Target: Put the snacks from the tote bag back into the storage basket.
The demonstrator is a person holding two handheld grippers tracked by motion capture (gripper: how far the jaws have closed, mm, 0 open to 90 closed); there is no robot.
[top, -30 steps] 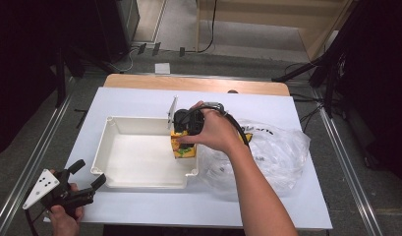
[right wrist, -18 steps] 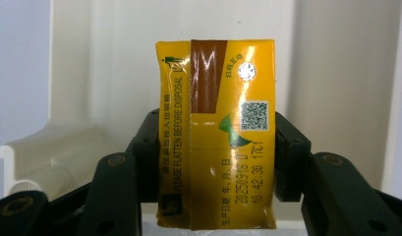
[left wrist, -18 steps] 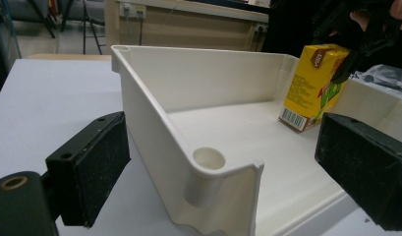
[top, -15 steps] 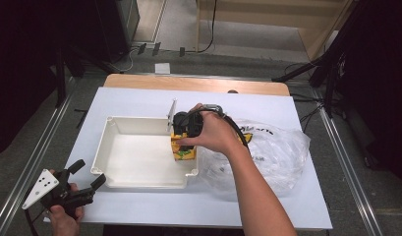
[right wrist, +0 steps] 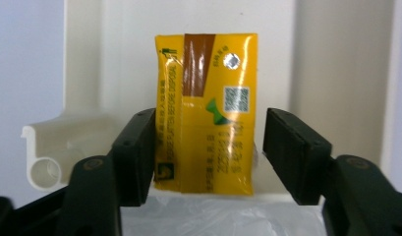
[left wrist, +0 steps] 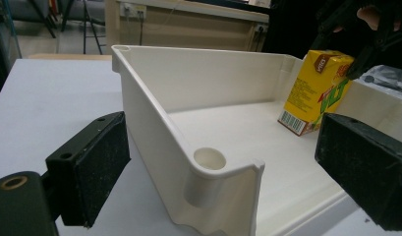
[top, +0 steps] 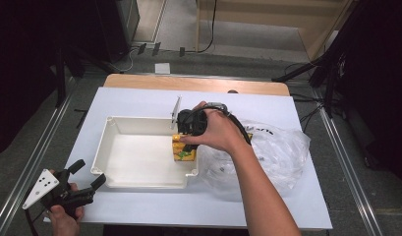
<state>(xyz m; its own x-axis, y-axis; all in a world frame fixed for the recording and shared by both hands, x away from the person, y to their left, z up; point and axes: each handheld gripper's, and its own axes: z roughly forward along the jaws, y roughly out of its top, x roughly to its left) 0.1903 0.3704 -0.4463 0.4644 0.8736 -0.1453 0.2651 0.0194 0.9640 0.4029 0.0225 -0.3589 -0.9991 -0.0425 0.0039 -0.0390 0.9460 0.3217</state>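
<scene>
A white table [top: 139,103] carries a shallow white plastic tray [top: 134,125], with a crumpled clear plastic bag [top: 282,152] lying just beside the tray's right wall. Inside the tray, against that right wall, stands a yellow juice carton [top: 184,150], upright. The right gripper [right wrist: 208,147] hangs over the carton; its jaws have just been opening, and the carton sits between them with a gap at one pad, not pressed. The left gripper [top: 85,183] rests near the tray's front left corner, jaws spread wide and holding nothing.
</scene>
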